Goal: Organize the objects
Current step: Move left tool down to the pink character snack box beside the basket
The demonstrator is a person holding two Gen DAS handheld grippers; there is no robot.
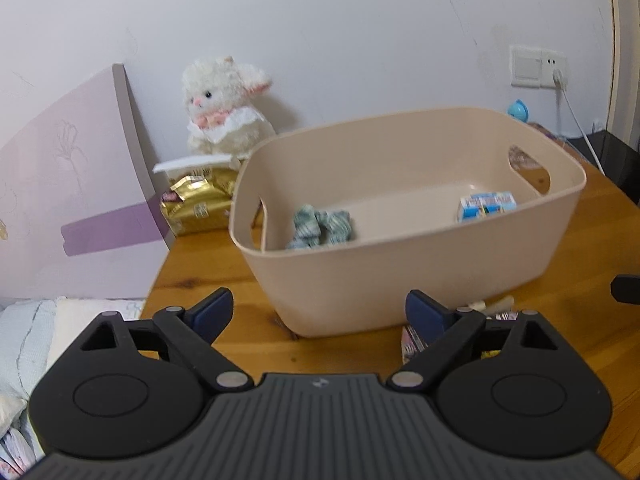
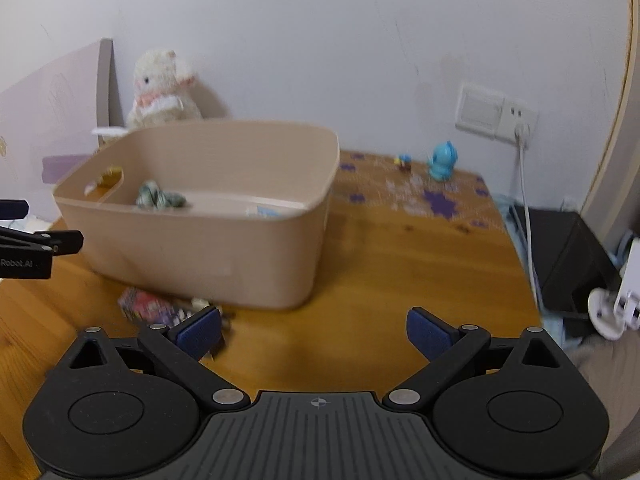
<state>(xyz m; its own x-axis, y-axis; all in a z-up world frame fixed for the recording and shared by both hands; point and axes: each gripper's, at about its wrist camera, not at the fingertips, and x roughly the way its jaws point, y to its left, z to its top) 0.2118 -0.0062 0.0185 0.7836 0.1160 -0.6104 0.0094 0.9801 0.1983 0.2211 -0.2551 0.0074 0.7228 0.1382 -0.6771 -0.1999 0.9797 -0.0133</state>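
Step in hand, judged: fetch next loose item from desk [image 2: 380, 264], drop in beige bin [image 1: 400, 264].
Bin centre frame, left view; already holds green-white wrapped bundle [image 1: 322, 226] and small blue carton [image 1: 486, 206].
Loose packets [image 2: 156, 306] lie on desk just below bin's front wall, lower left of right view; blurred, kind unclear.
Advice: approach low, straddle one packet, avoid nudging bin.
Left gripper [image 1: 320, 312] spread wide, nothing held, facing bin.
Right gripper [image 2: 316, 330] likewise wide, nothing held, above bare desk right of packets.
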